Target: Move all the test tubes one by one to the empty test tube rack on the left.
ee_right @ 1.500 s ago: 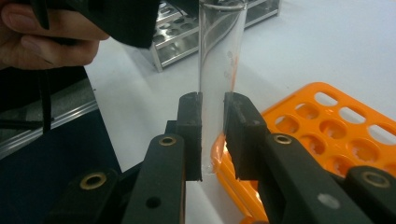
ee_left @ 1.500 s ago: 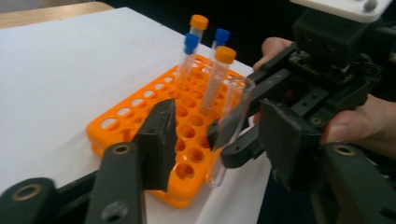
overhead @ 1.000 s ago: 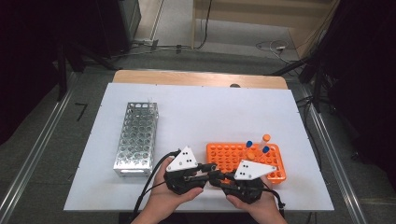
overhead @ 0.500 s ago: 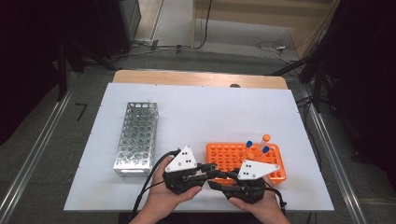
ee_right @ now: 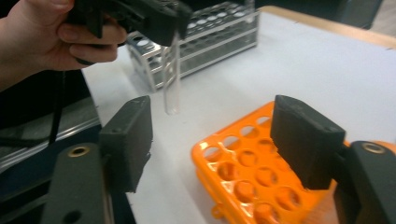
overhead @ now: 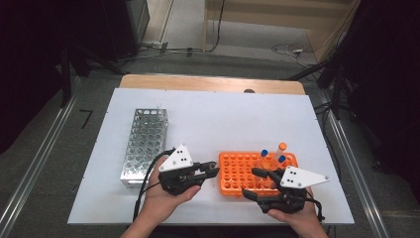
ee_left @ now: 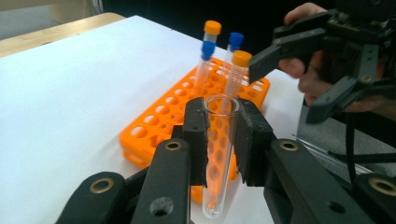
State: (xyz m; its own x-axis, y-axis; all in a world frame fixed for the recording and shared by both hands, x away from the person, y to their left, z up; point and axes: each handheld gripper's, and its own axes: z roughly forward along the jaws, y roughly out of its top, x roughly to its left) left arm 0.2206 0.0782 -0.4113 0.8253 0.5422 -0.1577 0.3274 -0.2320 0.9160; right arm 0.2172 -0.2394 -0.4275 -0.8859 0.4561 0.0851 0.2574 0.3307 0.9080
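A clear uncapped test tube stands upright between the pads of my left gripper, which is shut on it just left of the orange rack. The right gripper view shows the same tube hanging from the left gripper above the white table. My right gripper is open wide with nothing between its pads, over the near left corner of the orange rack. In the high view the left gripper and right gripper flank that corner. Several blue- and orange-capped tubes stand in the rack.
A metal tube rack stands at the left of the white table, behind the held tube in the right gripper view. The capped tubes cluster at the orange rack's far right. A wooden edge runs along the back.
The two grippers have drawn apart: the right one has shifted to the right along the orange rack's front, and the left one has eased slightly to the left with the tube.
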